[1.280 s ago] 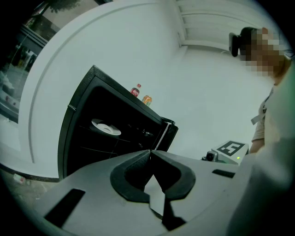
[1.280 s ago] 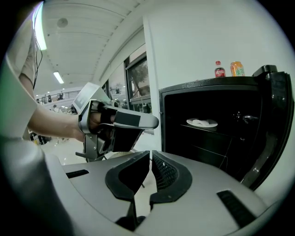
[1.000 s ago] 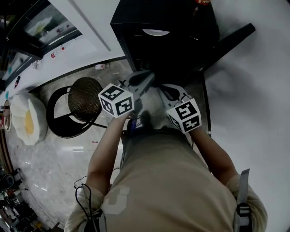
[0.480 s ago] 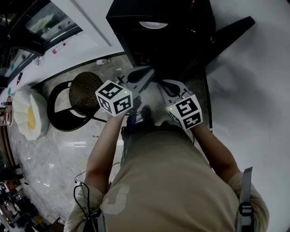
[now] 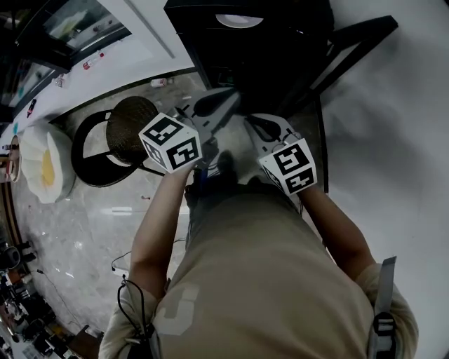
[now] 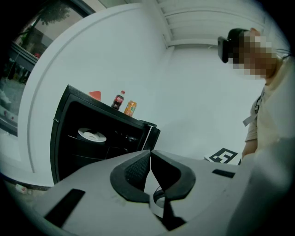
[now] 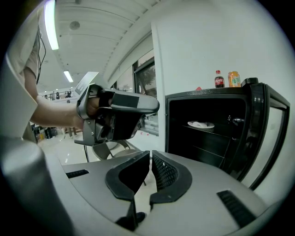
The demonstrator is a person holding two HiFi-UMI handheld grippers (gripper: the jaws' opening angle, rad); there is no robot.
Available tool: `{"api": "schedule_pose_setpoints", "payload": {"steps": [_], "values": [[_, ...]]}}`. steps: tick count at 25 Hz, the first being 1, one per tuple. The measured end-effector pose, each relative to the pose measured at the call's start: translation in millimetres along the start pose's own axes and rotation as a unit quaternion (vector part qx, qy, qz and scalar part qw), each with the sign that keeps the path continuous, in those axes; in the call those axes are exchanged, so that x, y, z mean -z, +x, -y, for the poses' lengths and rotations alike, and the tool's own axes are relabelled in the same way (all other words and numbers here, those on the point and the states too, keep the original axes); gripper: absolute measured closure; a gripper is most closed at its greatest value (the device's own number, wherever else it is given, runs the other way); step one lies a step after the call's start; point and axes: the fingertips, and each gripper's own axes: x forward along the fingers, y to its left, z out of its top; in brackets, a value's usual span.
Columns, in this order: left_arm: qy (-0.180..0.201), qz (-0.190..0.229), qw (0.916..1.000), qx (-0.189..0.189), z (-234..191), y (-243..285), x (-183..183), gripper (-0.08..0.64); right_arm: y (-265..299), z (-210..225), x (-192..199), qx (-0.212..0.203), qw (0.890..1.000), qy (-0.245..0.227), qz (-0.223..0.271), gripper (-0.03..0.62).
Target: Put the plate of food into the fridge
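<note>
The black fridge (image 5: 259,49) stands open with its door (image 5: 358,42) swung out to the right. A white plate of food (image 5: 238,19) rests on an upper shelf inside, also seen in the left gripper view as the plate (image 6: 92,135) and in the right gripper view as the plate (image 7: 201,124). My left gripper (image 5: 214,105) and right gripper (image 5: 263,126) hang side by side in front of the fridge, clear of it. The left gripper (image 6: 150,156) is shut and empty. The right gripper (image 7: 150,159) is shut too, with nothing in it.
A cola bottle (image 7: 219,79) and an orange can (image 7: 233,79) stand on top of the fridge. A round dark wicker chair (image 5: 130,140) and a white cushion (image 5: 42,165) sit on the marble floor to the left. A white wall (image 5: 393,140) runs along the right.
The head view has shifted slightly, so the fridge sits higher in the frame. Both grippers keep about the same place in front of it and stay shut.
</note>
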Motion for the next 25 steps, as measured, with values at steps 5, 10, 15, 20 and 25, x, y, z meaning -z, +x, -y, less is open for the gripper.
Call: {"api": "schedule_pose_setpoints", "payload": {"steps": [5,10,15,20,25], "values": [[0.004,0.009,0.9999,-0.003,11,-6,-5,0.548,-7,-10,2,-0.010,1.000,-0.004,0.003,0.561],[0.010,0.013,0.9998,-0.004,21,-11,-5,0.548,-12,-14,4,-0.014,1.000,-0.007,0.005,0.561],[0.012,0.015,0.9998,-0.006,29,-13,-2,0.548,-18,-17,7,-0.017,1.000,-0.009,0.005,0.561],[0.020,0.007,0.9997,-0.010,36,-15,3,0.548,-22,-21,7,-0.019,1.000,-0.008,0.008,0.561],[0.060,-0.030,0.9974,-0.026,37,-14,20,0.548,-25,-14,8,-0.003,1.000,0.010,0.013,0.561]]}}
